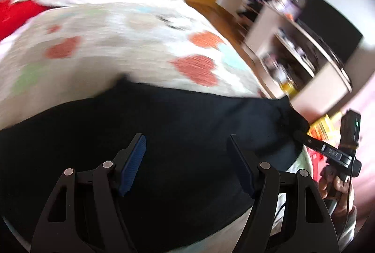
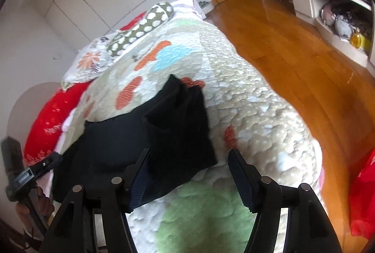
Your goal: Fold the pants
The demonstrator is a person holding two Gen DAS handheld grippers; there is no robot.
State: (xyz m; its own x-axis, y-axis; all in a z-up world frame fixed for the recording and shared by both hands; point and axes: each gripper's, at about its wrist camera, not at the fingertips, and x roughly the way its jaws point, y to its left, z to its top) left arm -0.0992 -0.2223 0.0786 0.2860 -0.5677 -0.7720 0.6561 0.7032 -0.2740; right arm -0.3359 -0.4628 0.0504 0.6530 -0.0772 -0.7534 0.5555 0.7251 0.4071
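On quilt [image 2: 257,98], black pants [image 2: 145,135], folds indistinct

Your left gripper [image 1: 187,154] has its jaws spread wide, the blue-padded fingers [image 1: 132,165] splayed toward eleven and one o'clock with nothing between them. Your right gripper [image 2: 187,171] is likewise spread wide and clasps nothing. In the left wrist view, your right hand [image 1: 335,185] shows at four o'clock, wrapped around its handle, the tool pointing toward ten o'clock. In the right wrist view, your left hand [image 2: 35,203] sits at eight o'clock gripping its own handle; whether either tool touches anything below cannot be told.
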